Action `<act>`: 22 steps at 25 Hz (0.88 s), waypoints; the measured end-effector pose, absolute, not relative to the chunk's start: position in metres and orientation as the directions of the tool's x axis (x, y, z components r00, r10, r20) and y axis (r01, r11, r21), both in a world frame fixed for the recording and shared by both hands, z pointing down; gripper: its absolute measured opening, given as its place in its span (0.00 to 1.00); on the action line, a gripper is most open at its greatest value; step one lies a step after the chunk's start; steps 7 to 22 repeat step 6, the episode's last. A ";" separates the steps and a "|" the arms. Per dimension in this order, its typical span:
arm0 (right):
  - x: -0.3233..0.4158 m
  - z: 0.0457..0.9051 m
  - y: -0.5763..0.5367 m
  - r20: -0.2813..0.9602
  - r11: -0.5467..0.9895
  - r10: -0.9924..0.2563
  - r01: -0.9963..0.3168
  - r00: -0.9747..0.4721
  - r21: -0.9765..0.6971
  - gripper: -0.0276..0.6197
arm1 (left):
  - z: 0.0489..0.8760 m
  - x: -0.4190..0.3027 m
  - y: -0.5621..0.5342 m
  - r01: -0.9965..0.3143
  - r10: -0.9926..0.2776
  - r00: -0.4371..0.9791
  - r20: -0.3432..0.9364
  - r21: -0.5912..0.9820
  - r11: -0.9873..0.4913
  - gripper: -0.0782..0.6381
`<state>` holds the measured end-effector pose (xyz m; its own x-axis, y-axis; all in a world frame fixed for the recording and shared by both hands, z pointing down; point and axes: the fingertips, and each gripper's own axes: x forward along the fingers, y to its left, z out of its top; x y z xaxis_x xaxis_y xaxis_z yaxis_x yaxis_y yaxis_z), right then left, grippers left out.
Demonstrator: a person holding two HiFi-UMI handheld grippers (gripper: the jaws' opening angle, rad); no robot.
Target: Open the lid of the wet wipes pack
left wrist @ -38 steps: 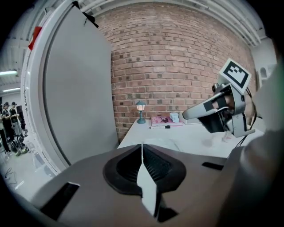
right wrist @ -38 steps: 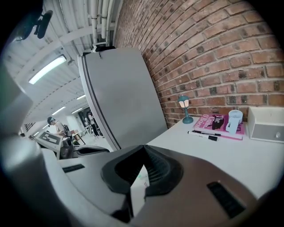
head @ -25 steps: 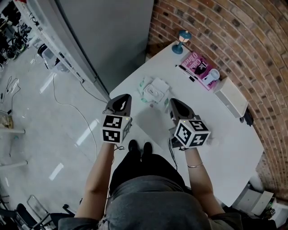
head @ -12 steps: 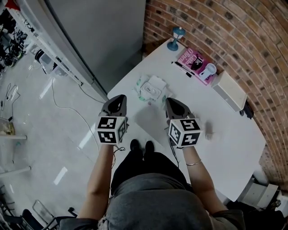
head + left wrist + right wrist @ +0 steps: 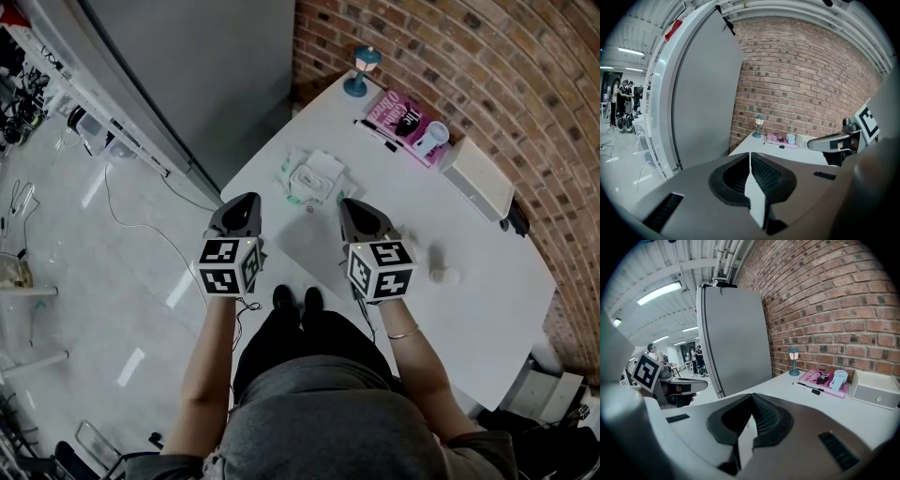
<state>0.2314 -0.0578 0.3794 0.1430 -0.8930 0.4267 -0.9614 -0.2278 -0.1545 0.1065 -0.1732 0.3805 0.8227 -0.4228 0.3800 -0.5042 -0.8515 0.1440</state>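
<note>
A white, soft plastic wet wipes pack (image 5: 319, 174) lay on the round-edged white desk (image 5: 422, 220), in its left part near the edge. Its white oval lid (image 5: 309, 178) looked flat against the pack, though it was small in the head view. The pack sat just beyond the two tongs and between their lines, touching neither.

The left tongs (image 5: 246, 202) were held off the desk's left edge, over the floor, pointing toward the far side. Their jaws were pressed together with nothing between them. The right tongs (image 5: 349, 206) hung over the near part of the desk, to the right of the pack. Their jaws were likewise closed tight and empty.

At the far end of the desk, by the red brick wall (image 5: 487, 66), stood a small blue lamp (image 5: 361, 70). To its right lay a pink book (image 5: 405, 117), and a black pen (image 5: 377, 133) lay just on the near side of the book. A white rectangular box (image 5: 478, 178) sat further right along the wall. A tall grey panel (image 5: 206, 75) rose to the left of the desk.
</note>
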 end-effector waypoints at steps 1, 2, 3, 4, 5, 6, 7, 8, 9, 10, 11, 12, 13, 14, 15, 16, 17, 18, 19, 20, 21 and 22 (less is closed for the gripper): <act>0.232 0.380 -0.058 0.428 -0.229 -0.892 -0.961 0.144 -0.154 0.05 | 0.382 0.107 -0.173 -0.503 -0.421 0.823 0.382 0.145 -0.852 0.15; 0.232 0.381 -0.059 0.428 -0.229 -0.892 -0.961 0.144 -0.154 0.05 | 0.384 0.108 -0.172 -0.502 -0.418 0.823 0.385 0.147 -0.852 0.15; 0.232 0.382 -0.060 0.429 -0.228 -0.892 -0.961 0.142 -0.154 0.05 | 0.386 0.109 -0.172 -0.501 -0.416 0.822 0.388 0.148 -0.852 0.15; 0.233 0.383 -0.061 0.428 -0.226 -0.892 -0.962 0.141 -0.155 0.05 | 0.388 0.109 -0.171 -0.501 -0.414 0.822 0.391 0.149 -0.853 0.15; 0.233 0.384 -0.062 0.428 -0.225 -0.893 -0.962 0.139 -0.156 0.05 | 0.390 0.111 -0.170 -0.500 -0.412 0.822 0.394 0.151 -0.853 0.15; 0.234 0.385 -0.063 0.428 -0.224 -0.893 -0.962 0.138 -0.157 0.05 | 0.392 0.112 -0.170 -0.499 -0.410 0.821 0.397 0.152 -0.853 0.15; 0.234 0.385 -0.063 0.428 -0.224 -0.893 -0.962 0.138 -0.157 0.05 | 0.392 0.112 -0.170 -0.499 -0.410 0.821 0.397 0.152 -0.853 0.15; 0.234 0.385 -0.063 0.428 -0.224 -0.893 -0.962 0.138 -0.157 0.05 | 0.392 0.112 -0.170 -0.499 -0.410 0.821 0.397 0.152 -0.853 0.15; 0.234 0.385 -0.063 0.428 -0.224 -0.893 -0.962 0.138 -0.157 0.05 | 0.392 0.112 -0.170 -0.499 -0.410 0.821 0.397 0.152 -0.853 0.15; 0.234 0.385 -0.063 0.428 -0.224 -0.893 -0.962 0.138 -0.157 0.05 | 0.392 0.112 -0.170 -0.499 -0.410 0.821 0.397 0.152 -0.853 0.15; 0.234 0.385 -0.063 0.428 -0.224 -0.893 -0.962 0.138 -0.157 0.05 | 0.392 0.112 -0.170 -0.499 -0.410 0.821 0.397 0.152 -0.853 0.15; 0.234 0.385 -0.063 0.428 -0.224 -0.893 -0.962 0.138 -0.157 0.05 | 0.392 0.112 -0.170 -0.499 -0.410 0.821 0.397 0.152 -0.853 0.15; 0.234 0.385 -0.063 0.428 -0.224 -0.893 -0.962 0.138 -0.157 0.05 | 0.392 0.112 -0.170 -0.499 -0.410 0.821 0.397 0.152 -0.853 0.15; 0.234 0.385 -0.063 0.428 -0.224 -0.893 -0.962 0.138 -0.157 0.05 | 0.392 0.112 -0.170 -0.499 -0.410 0.821 0.397 0.152 -0.853 0.15; 0.234 0.385 -0.063 0.428 -0.224 -0.893 -0.962 0.138 -0.157 0.05 | 0.392 0.112 -0.170 -0.499 -0.410 0.821 0.397 0.152 -0.853 0.15; 0.234 0.385 -0.063 0.428 -0.224 -0.893 -0.962 0.138 -0.157 0.05 | 0.392 0.112 -0.170 -0.499 -0.410 0.821 0.397 0.152 -0.853 0.15; 0.234 0.385 -0.063 0.428 -0.224 -0.893 -0.962 0.138 -0.157 0.05 | 0.392 0.112 -0.170 -0.499 -0.410 0.821 0.397 0.152 -0.853 0.15; 0.234 0.385 -0.063 0.428 -0.224 -0.893 -0.962 0.138 -0.157 0.05 | 0.392 0.112 -0.170 -0.499 -0.410 0.821 0.397 0.152 -0.853 0.15; 0.234 0.385 -0.063 0.428 -0.224 -0.893 -0.962 0.138 -0.157 0.05 | 0.392 0.112 -0.170 -0.499 -0.410 0.821 0.397 0.152 -0.853 0.15; 0.234 0.385 -0.063 0.428 -0.224 -0.893 -0.962 0.138 -0.157 0.05 | 0.392 0.112 -0.170 -0.499 -0.410 0.821 0.397 0.152 -0.853 0.15; 0.234 0.385 -0.063 0.428 -0.224 -0.893 -0.962 0.138 -0.157 0.05 | 0.392 0.112 -0.170 -0.499 -0.410 0.821 0.397 0.152 -0.853 0.15; 0.234 0.385 -0.063 0.428 -0.224 -0.893 -0.962 0.138 -0.157 0.05 | 0.392 0.112 -0.170 -0.499 -0.410 0.821 0.397 0.152 -0.853 0.15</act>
